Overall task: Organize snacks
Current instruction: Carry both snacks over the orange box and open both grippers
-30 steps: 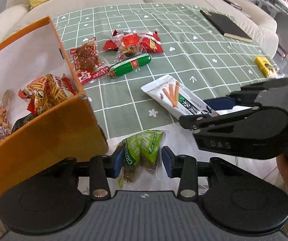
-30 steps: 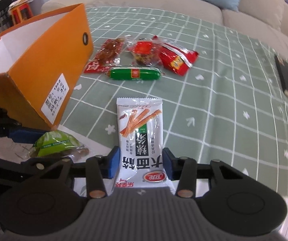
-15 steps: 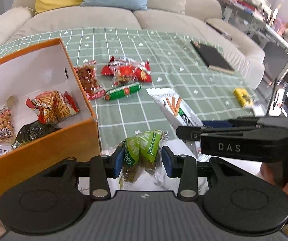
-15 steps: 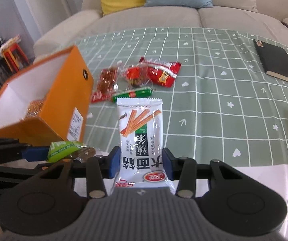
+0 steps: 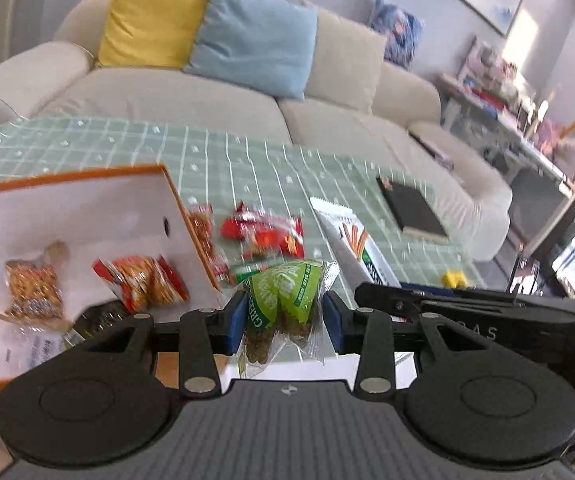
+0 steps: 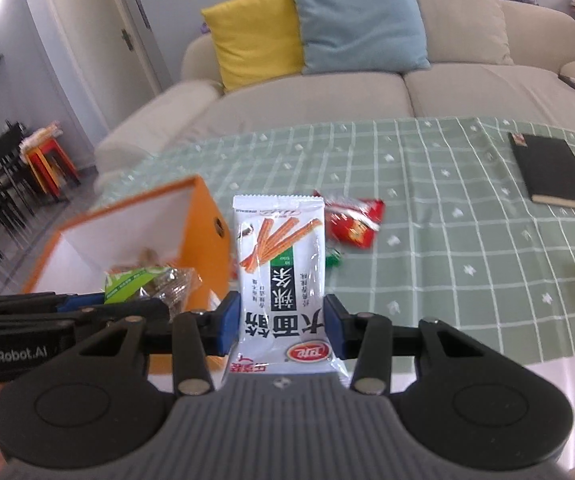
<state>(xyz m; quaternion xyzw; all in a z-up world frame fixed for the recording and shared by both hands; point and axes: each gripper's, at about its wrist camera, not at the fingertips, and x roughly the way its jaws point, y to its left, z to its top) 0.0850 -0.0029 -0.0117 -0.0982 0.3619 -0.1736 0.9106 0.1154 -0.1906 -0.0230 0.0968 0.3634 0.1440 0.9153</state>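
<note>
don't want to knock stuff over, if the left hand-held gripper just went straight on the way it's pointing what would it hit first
Probably the red snack packets lying on the green tablecloth, straight beyond the green snack pack it holds. The orange box sits just left of that line. Depth is hard to judge.

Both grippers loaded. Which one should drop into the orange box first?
Left, likely. The left gripper holds the green snack packet right beside the orange cardboard box; the right gripper, with the white stick-snack packet, sits farther out.
</note>
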